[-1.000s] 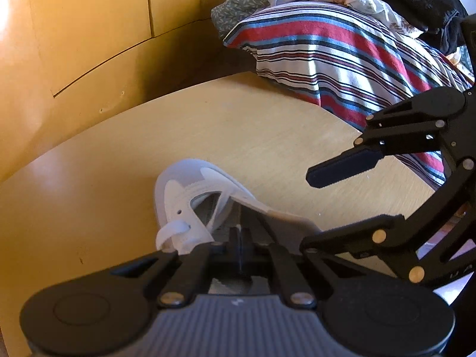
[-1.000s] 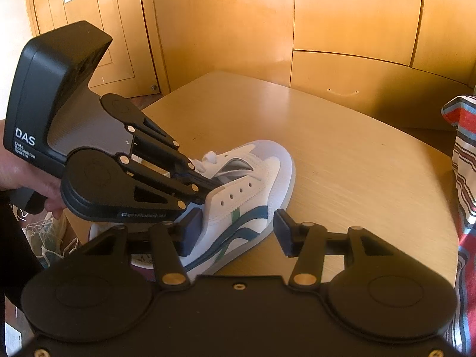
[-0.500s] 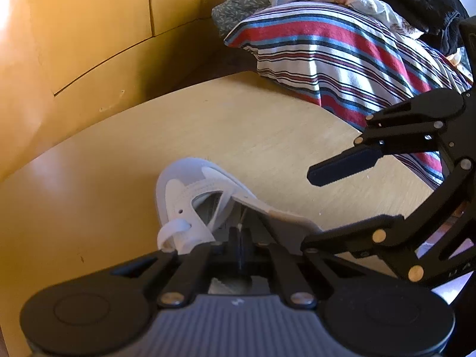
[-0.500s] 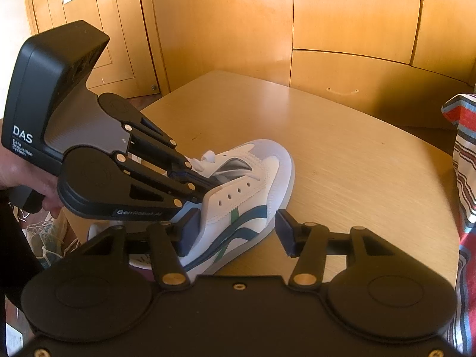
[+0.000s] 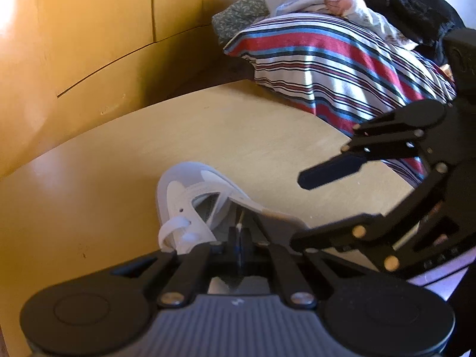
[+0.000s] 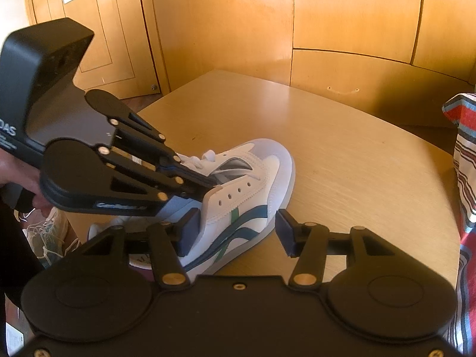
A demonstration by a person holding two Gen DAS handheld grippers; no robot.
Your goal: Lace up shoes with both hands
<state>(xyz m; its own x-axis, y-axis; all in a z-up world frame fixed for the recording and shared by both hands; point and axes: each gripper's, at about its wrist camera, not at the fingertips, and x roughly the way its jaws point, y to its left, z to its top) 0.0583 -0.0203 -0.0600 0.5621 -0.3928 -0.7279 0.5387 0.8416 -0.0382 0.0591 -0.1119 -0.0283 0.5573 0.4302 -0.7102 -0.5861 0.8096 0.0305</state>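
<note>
Shoe (image 6: 255,178) sat on table (image 6: 357,163), unmoved over the last second. Left gripper (image 6: 208,180) at shoe's tongue, kept clenched, seemingly on lace (image 5: 175,226). Right gripper (image 6: 235,232) beside shoe's flank, released, empty. No threading progress noted.

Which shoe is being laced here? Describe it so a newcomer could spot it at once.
Start at the wooden table; one sneaker lies on it, between the two tongs. It is white with dark blue and green side stripes, unlike the worn greyish shoes down on the floor beside the table.
</note>
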